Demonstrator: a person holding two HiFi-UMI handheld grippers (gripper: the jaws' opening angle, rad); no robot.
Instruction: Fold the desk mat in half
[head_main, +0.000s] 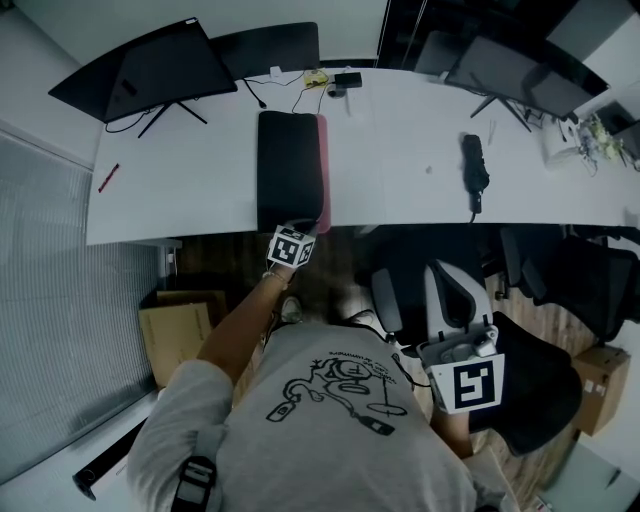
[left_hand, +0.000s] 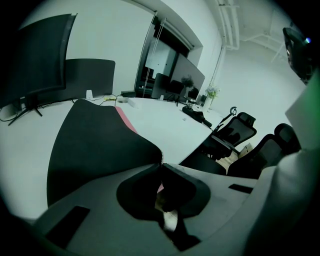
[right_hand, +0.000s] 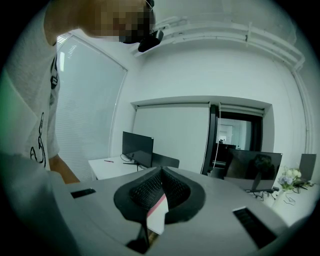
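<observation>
The desk mat (head_main: 290, 170), doubled on the desk (head_main: 400, 170), was pinched at its near edge by the left gripper (head_main: 299, 229). The right gripper (right_hand: 161, 171) was held closed, empty. Limp and light, the mat was judged best gripped there.

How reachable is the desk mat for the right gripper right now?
Probably not: the right gripper sits back beside the person, an office chair standing between it and the desk mat.
</observation>
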